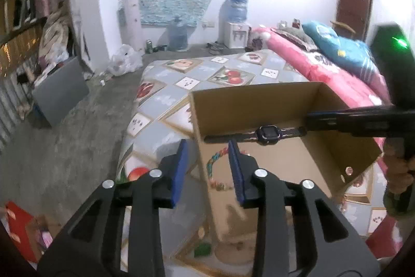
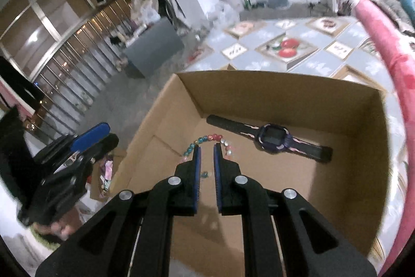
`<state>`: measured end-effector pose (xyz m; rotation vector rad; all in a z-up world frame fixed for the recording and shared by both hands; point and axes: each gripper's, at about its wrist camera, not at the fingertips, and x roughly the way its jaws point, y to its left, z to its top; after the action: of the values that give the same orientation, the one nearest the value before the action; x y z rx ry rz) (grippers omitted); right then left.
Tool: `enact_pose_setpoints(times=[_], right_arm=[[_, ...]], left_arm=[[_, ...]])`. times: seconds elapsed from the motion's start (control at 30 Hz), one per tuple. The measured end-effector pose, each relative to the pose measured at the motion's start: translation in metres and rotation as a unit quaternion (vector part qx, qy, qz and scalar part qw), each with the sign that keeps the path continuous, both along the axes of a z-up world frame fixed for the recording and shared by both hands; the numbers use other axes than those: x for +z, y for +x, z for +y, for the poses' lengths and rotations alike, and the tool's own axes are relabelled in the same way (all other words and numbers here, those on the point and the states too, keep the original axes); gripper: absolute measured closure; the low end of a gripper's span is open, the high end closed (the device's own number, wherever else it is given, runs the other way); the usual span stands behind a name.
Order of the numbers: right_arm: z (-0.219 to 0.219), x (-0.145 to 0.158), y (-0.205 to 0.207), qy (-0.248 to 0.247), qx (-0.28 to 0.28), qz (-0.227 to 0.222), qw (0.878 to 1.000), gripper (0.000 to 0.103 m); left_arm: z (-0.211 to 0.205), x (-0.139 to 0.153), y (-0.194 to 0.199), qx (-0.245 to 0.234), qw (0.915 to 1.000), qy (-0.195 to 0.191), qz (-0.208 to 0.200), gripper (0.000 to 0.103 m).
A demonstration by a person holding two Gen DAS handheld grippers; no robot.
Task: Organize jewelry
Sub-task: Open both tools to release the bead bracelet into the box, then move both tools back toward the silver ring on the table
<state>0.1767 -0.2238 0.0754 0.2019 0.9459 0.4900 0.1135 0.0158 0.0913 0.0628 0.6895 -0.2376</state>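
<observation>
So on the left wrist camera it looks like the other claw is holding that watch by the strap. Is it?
Observer: No. The right wrist view shows the watch lying flat on the floor of the cardboard box, off to the right of the right gripper and not touching it.
Operator: Is that claw holding anything at all?
Observer: No. Its fingers stand a little apart with nothing clamped between them.
Operator: And the colourful beads? I only see a bit of them.
Observer: The bead bracelet curves in an arc just past the right gripper's fingertips, near the watch's strap.
</observation>
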Motion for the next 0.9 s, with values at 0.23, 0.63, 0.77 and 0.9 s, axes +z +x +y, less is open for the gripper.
enact_pose_setpoints(times=[0.23,0.63,0.77,0.9], right_arm=[[-0.040,-0.004,-0.092,0.034,-0.005,-0.026,0.999,0.092],[-0.064,-0.068,-0.102,0.019,-0.095,0.043,0.994,0.092],[-0.070,-0.069,-0.089,0.030,-0.108,0.042,0.993,0.092],[-0.075,-0.073,-0.082,0.040,-0.118,0.043,0.991,0.092]], left_arm=[[0.020,-0.018,-0.067,0.001,0.9998,-0.019,0.003,0.058],[-0.003,-0.084,-0.063,0.021,0.9960,-0.020,0.084,0.054],[-0.001,-0.084,-0.041,0.040,0.9944,-0.039,0.090,0.053],[-0.002,-0.085,-0.029,0.046,0.9946,-0.037,0.085,0.053]])
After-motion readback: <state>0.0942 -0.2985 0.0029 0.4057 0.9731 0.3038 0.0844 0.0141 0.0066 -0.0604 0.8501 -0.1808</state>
